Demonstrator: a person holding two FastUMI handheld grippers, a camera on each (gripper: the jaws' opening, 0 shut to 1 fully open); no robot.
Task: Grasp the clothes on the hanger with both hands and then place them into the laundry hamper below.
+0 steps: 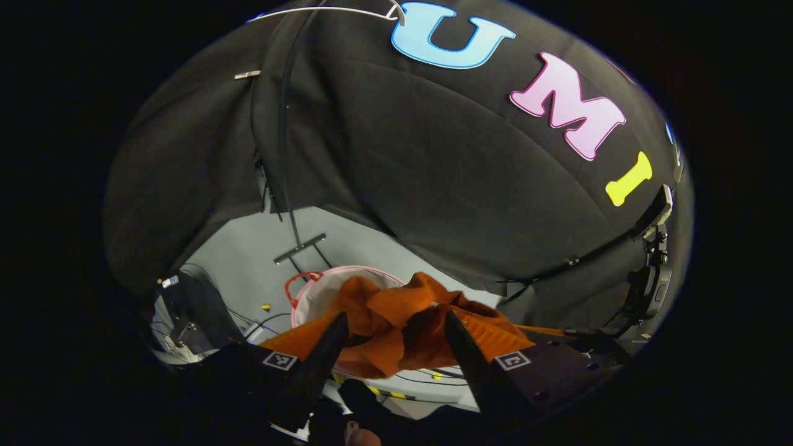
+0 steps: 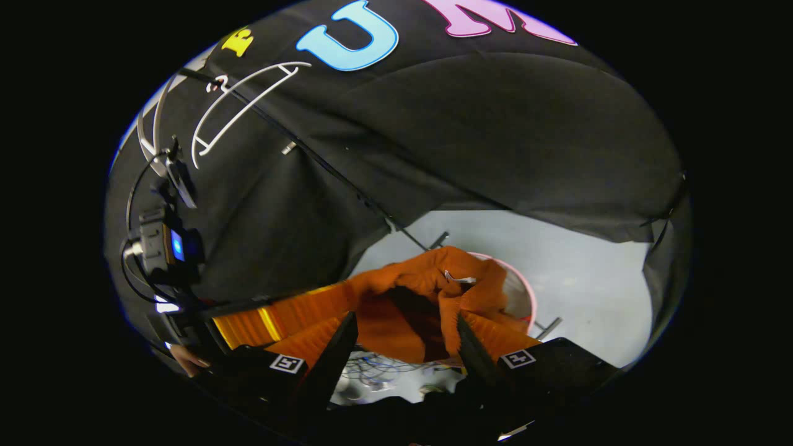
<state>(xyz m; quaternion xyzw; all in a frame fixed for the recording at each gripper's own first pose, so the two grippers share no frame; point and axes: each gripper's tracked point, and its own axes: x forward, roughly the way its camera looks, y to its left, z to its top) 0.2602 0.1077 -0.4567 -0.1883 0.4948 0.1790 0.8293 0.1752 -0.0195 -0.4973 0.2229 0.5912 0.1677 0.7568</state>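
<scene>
My left gripper [image 1: 393,337] and right gripper [image 2: 406,337], jaws parted around bunched orange clothes [image 1: 403,322], hold them stretched sideways between them above the pink-rimmed laundry hamper [image 1: 310,297].

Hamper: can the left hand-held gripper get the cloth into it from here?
Probably yes. The hamper sits open just beyond the left hand-held gripper, and nothing but the orange cloth lies between them.
</scene>
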